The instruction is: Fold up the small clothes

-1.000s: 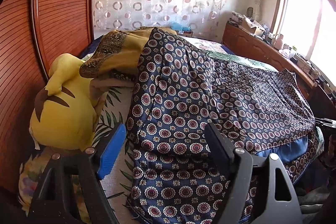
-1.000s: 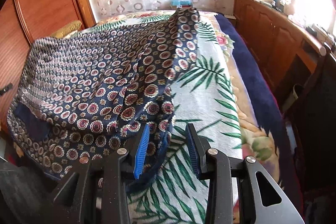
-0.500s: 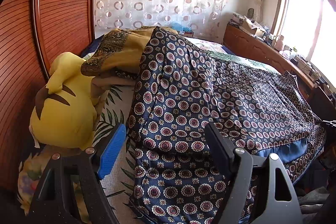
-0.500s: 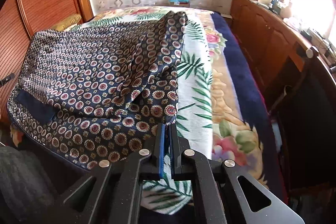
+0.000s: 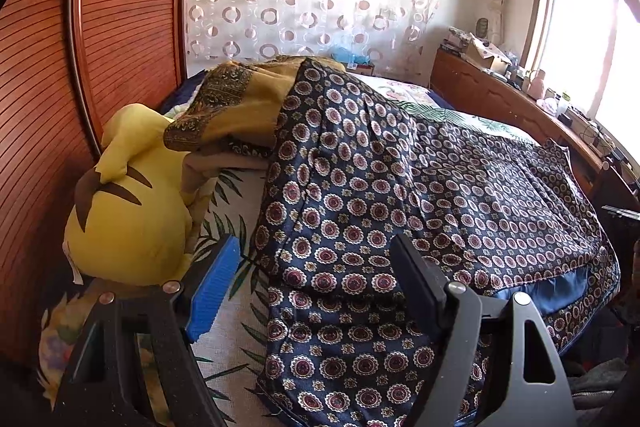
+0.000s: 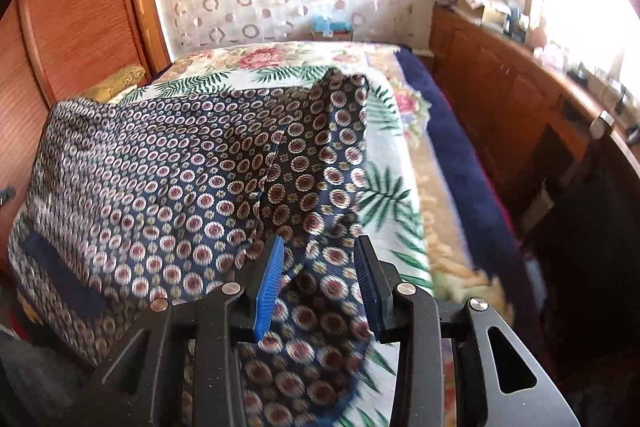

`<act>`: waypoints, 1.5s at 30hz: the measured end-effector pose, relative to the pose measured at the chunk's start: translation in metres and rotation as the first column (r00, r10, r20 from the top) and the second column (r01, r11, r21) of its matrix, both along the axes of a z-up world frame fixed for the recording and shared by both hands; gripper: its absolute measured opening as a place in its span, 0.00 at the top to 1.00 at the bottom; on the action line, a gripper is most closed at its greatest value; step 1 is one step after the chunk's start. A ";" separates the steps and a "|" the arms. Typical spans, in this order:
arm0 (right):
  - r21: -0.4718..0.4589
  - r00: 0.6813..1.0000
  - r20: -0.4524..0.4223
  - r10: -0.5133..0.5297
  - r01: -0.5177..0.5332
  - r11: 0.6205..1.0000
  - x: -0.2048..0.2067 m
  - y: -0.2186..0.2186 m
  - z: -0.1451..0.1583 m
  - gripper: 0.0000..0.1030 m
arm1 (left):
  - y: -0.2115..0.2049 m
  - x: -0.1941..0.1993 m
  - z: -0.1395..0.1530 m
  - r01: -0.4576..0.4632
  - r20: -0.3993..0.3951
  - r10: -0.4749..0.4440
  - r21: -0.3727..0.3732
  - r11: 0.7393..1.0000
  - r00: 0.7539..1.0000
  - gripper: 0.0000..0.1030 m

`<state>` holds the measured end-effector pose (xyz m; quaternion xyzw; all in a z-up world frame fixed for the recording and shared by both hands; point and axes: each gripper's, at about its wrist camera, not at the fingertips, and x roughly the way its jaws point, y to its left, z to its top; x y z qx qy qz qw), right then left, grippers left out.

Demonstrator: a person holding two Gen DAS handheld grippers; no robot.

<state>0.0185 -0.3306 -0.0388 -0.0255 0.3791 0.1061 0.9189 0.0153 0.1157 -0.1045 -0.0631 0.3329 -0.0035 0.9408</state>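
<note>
A navy garment with a round medallion print lies spread over the bed; it also shows in the right wrist view. My left gripper is open and empty, above the garment's near left edge. My right gripper is open, with a loose fold of the garment lying between and under its fingers. The garment's right corner is folded back toward the far side of the bed.
A yellow plush toy lies at the left by the wooden wardrobe. A mustard patterned cloth is heaped behind it. The bed has a floral leaf-print cover. A wooden cabinet with clutter runs along the right, under the window.
My right gripper was shut on the garment's edge half a second ago and has opened, letting the cloth drop. The view is blurred from motion. My left gripper has hardly moved.
</note>
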 end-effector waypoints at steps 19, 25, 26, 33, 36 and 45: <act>0.018 0.997 0.058 0.046 -0.047 0.999 -0.002 0.024 -0.008 0.45 | 0.026 0.018 -0.030 -0.070 -0.085 0.070 0.007 0.998 0.994 0.24; 0.003 0.996 0.031 0.088 -0.088 0.996 -0.001 0.047 -0.021 0.45 | 0.024 0.018 -0.036 -0.067 -0.102 0.068 0.011 0.998 0.993 0.24; -0.002 0.995 0.024 0.096 -0.096 0.995 0.000 0.051 -0.022 0.45 | 0.024 0.018 -0.037 -0.067 -0.104 0.067 0.011 0.998 0.992 0.24; -0.074 0.993 -0.003 0.120 -0.119 0.990 0.007 0.072 -0.040 0.45 | 0.023 0.018 -0.040 -0.069 -0.115 0.069 0.006 0.998 0.991 0.24; -0.095 0.993 0.023 0.114 -0.112 0.989 0.005 0.076 -0.042 0.44 | 0.021 0.018 -0.042 -0.070 -0.124 0.070 0.007 0.998 0.990 0.25; -0.075 0.994 0.040 0.100 -0.097 0.992 0.001 0.072 -0.044 0.40 | 0.015 0.020 -0.040 -0.028 -0.129 0.022 -0.041 0.999 0.991 0.62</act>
